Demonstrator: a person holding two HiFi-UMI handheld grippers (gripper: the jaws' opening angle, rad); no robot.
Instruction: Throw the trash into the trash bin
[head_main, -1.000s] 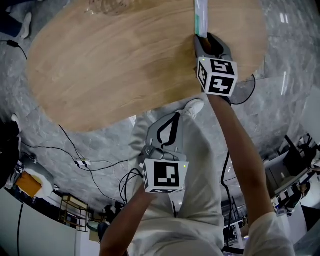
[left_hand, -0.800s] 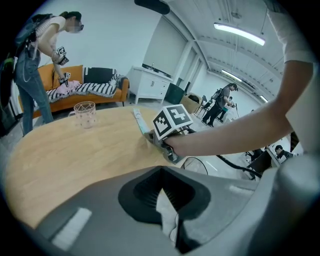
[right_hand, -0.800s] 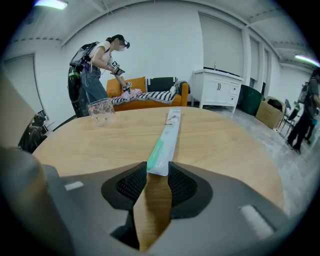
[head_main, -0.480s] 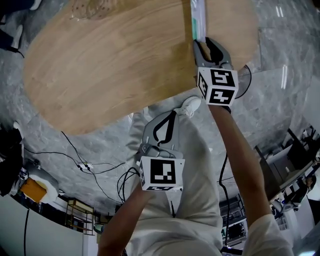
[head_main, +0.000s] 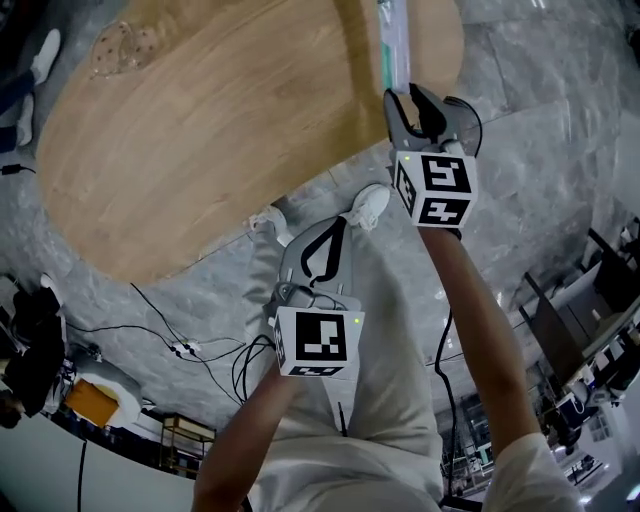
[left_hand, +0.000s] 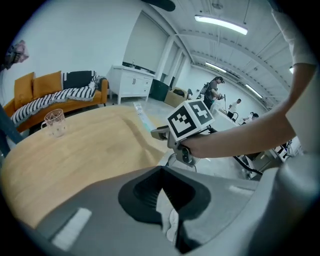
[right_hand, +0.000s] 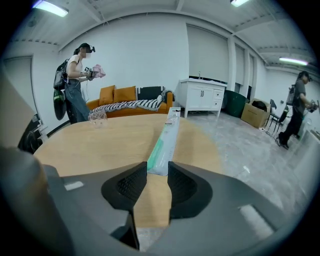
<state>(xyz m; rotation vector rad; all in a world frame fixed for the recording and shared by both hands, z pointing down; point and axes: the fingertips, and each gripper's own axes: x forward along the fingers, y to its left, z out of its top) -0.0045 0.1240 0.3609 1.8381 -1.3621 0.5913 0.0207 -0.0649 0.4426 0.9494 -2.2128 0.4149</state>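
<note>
Only the right gripper view shows the grip itself: the right gripper (right_hand: 157, 170) has its jaws pressed against the two edges of the near end of a long green-and-white packet (right_hand: 167, 137). The packet juts out from them over the wooden table (right_hand: 100, 145). Behind it stand a glass (right_hand: 97, 118), an orange sofa (right_hand: 125, 95) and a person (right_hand: 75, 80). The left gripper view shows the left gripper (left_hand: 160, 175) with its jaw tips together. A scrap of white shows in the slit behind them, and what it is cannot be told. From the head view, the right forearm (head_main: 480, 320) stretches forward to the table's near edge. The left forearm (head_main: 250, 430) is drawn back, its gripper slanting down over a trouser leg (head_main: 400, 330) toward a white shoe (head_main: 370, 205).
</note>
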